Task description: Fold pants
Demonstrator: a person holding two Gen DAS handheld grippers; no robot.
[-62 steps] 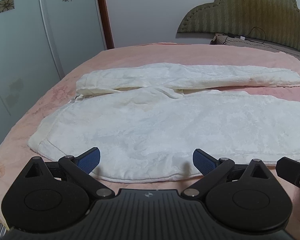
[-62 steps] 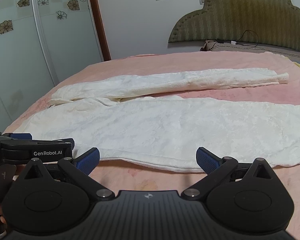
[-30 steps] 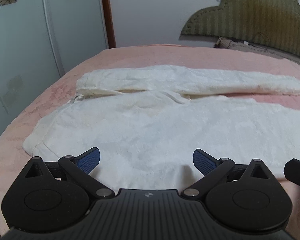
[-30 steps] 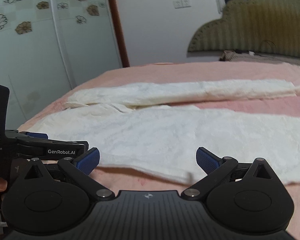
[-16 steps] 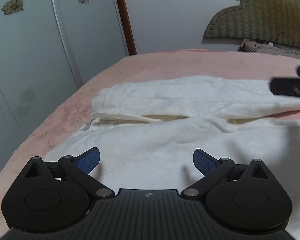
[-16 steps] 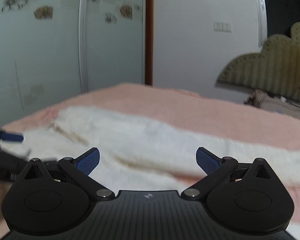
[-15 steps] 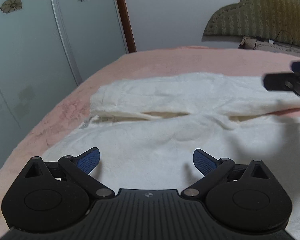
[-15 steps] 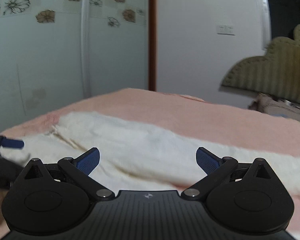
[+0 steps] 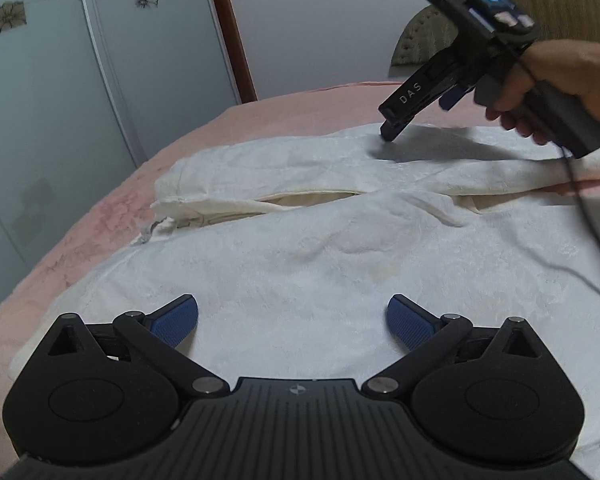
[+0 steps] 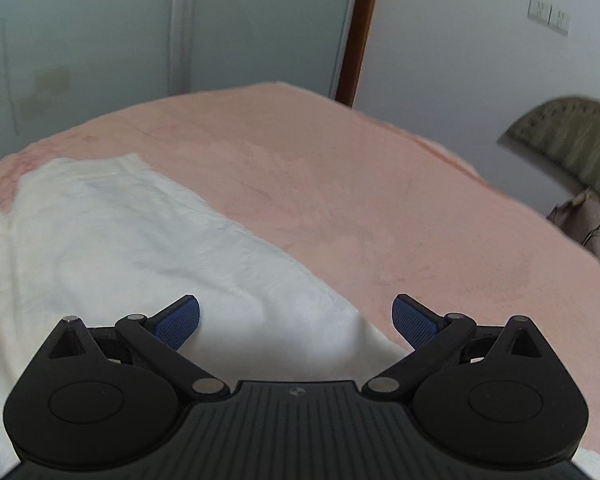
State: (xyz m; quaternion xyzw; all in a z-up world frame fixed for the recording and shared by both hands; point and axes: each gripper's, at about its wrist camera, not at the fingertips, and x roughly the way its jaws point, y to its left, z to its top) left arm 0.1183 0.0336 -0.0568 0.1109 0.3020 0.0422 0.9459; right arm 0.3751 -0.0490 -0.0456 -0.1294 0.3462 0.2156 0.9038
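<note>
Here the white pants [image 9: 340, 248] lay spread flat on the pink bed [image 9: 100, 208], filling the middle and lower part of the left wrist view, with the waistband toward the left of the frame and the two legs running off to the right. My left hand-held gripper [image 9: 293, 318] hung low over the near leg at the bottom centre, its blue pads spread wide and holding nothing. My right hand-held gripper [image 10: 296, 316] was spread too, empty, and in its own view the far edge of the far leg passed between its pads; in the upper right of the left view its tip sat at or just above that leg, and I could not tell whether it touched.

The cloth looked soft, light and limp, slightly crinkled, so I judged it would sag and bunch rather than hold a shape. The firmer places to pinch seemed to be the waistband and the leg's outer seam, taken at two well-separated points so the leg could be carried over its twin.
</note>
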